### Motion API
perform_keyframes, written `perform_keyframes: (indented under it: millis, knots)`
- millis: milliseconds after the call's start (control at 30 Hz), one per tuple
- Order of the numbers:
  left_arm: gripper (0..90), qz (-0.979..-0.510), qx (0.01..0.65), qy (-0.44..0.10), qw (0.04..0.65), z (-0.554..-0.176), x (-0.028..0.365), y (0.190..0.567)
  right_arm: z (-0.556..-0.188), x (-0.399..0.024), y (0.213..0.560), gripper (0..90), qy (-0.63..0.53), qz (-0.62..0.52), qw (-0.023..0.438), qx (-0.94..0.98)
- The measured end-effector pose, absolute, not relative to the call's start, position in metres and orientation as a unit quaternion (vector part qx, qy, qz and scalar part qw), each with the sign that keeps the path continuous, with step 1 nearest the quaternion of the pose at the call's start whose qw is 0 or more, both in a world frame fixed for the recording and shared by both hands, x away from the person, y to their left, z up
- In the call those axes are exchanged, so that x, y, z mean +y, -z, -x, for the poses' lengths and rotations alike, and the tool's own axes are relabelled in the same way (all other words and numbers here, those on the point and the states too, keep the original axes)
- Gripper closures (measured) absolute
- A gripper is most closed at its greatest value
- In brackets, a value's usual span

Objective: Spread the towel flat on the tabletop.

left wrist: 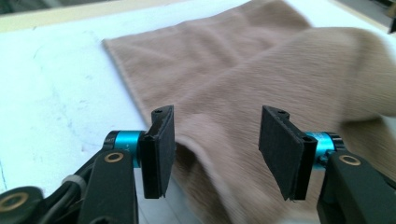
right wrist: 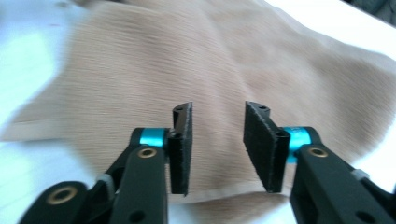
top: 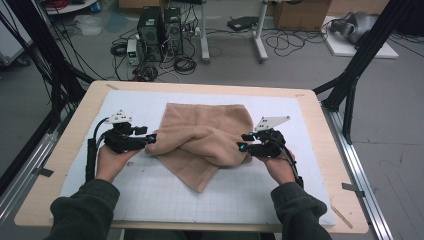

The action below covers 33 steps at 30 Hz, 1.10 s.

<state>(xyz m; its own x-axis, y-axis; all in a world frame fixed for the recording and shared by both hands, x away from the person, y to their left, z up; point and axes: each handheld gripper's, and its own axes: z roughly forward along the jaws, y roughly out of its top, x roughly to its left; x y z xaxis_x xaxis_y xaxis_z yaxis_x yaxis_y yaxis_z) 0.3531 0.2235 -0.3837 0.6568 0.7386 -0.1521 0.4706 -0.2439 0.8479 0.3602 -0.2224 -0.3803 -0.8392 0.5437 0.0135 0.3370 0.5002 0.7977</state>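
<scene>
Towel (top: 202, 142), tan, lies rumpled mid-bench on white grid mat (top: 150, 195), w/ both side flaps folded in over the centre, crossing, and one corner pointing toward the person. Left tool (top: 150, 139) sits at towel's left edge, jaws apart w/ nothing between the pads, cloth just beyond them in left gripper view (left wrist: 243, 93). Right tool (top: 243, 142) is at the right edge of the fold, jaws likewise apart and not pressing on anything, fabric lying beneath in right gripper view (right wrist: 224, 70).
</scene>
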Motion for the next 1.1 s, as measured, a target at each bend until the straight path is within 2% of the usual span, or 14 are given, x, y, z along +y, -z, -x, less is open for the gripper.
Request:
perform_keyframes:
  millis: [200, 267, 300, 333, 367, 400, 433, 500, 667, 700, 800, 833, 933, 1100]
  knots:
    - [36.3, -0.811, 0.348, -0.128, 0.452, -0.343, 0.206, 0.395, -0.329, -0.195, 0.387, 42.0, -0.446, -0.194, 0.089, 0.869]
    - [34.5, -0.825, 0.346, -0.125, 0.428, -0.346, 0.197, 0.403, -0.328, -0.183, 0.396, 40.0, -0.424, -0.187, 0.084, 0.882]
    - [38.5, -0.834, 0.34, -0.128, 0.416, -0.348, 0.194, 0.405, -0.329, -0.179, 0.4, 40.7, -0.418, -0.184, 0.08, 0.886]
    - [67.2, -0.84, 0.334, -0.128, 0.408, -0.348, 0.192, 0.407, -0.333, -0.172, 0.408, 54.7, -0.405, -0.179, 0.083, 0.893]
    - [67.2, -0.845, 0.326, -0.131, 0.403, -0.348, 0.19, 0.408, -0.333, -0.172, 0.408, 54.7, -0.405, -0.179, 0.083, 0.893]
    - [77.6, -0.846, 0.323, -0.134, 0.403, -0.348, 0.188, 0.409, -0.336, -0.171, 0.409, 69.3, -0.402, -0.174, 0.078, 0.896]
    - [82.7, -0.845, 0.326, -0.144, 0.399, -0.348, 0.186, 0.408, -0.339, -0.172, 0.409, 77.7, -0.4, -0.175, 0.067, 0.897]
    - [84.1, -0.837, 0.336, -0.151, 0.406, -0.355, 0.186, 0.404, -0.349, -0.177, 0.403, 79.7, -0.411, -0.199, 0.063, 0.888]
    - [84.6, -0.794, 0.384, -0.196, 0.428, -0.385, 0.185, 0.39, -0.384, -0.198, 0.38, 79.8, -0.399, -0.248, 0.12, 0.875]
    - [84.3, -0.79, 0.395, -0.202, 0.423, -0.393, 0.183, 0.39, -0.401, -0.205, 0.38, 79.8, -0.388, -0.267, 0.124, 0.873]
    - [83.3, -0.799, 0.412, -0.189, 0.395, -0.412, 0.176, 0.401, -0.412, -0.209, 0.39, 79.8, -0.385, -0.288, 0.117, 0.869]
    - [81.5, -0.801, 0.417, -0.188, 0.387, -0.415, 0.173, 0.405, -0.418, -0.21, 0.397, 79.7, -0.378, -0.299, 0.108, 0.87]
    - [67.4, -0.804, 0.422, -0.176, 0.38, -0.415, 0.174, 0.408, -0.422, -0.207, 0.409, 76.5, -0.368, -0.306, 0.098, 0.873]
    - [55.6, -0.788, 0.416, -0.189, 0.413, -0.394, 0.19, 0.387, -0.406, -0.212, 0.389, 68.2, -0.397, -0.286, 0.121, 0.863]
